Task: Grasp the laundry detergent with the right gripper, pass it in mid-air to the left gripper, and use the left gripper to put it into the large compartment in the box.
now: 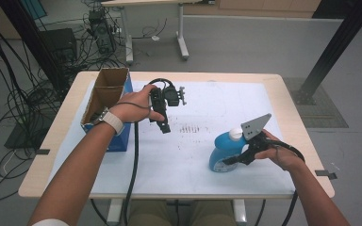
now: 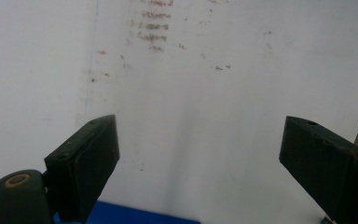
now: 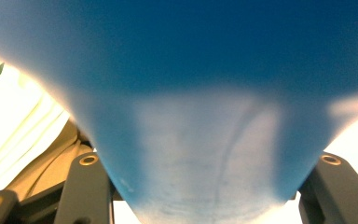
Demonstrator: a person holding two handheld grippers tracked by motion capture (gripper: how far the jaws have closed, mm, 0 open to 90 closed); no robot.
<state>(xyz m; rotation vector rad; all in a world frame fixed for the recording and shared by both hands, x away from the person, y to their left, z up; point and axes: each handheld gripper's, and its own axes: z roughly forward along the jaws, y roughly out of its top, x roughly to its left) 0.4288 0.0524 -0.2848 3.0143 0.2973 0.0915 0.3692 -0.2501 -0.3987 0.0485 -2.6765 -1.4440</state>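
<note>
Here, one blue bottle with a white cap stands near the table's right edge — glossy, broad at the base, narrowing upward. The right gripper has its jaws clamped on the bottle's body; in the right gripper view the blue plastic sits between them. The left gripper hovers nearer the far-left corner beside one open cardboard box — jaws wide apart, holding nothing.

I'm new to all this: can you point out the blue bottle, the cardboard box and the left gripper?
blue bottle (image 1: 222, 149): high view, its rounded body.
cardboard box (image 1: 104, 90): high view, its brown inner wall.
left gripper (image 1: 165, 127): high view, its tip.
</note>
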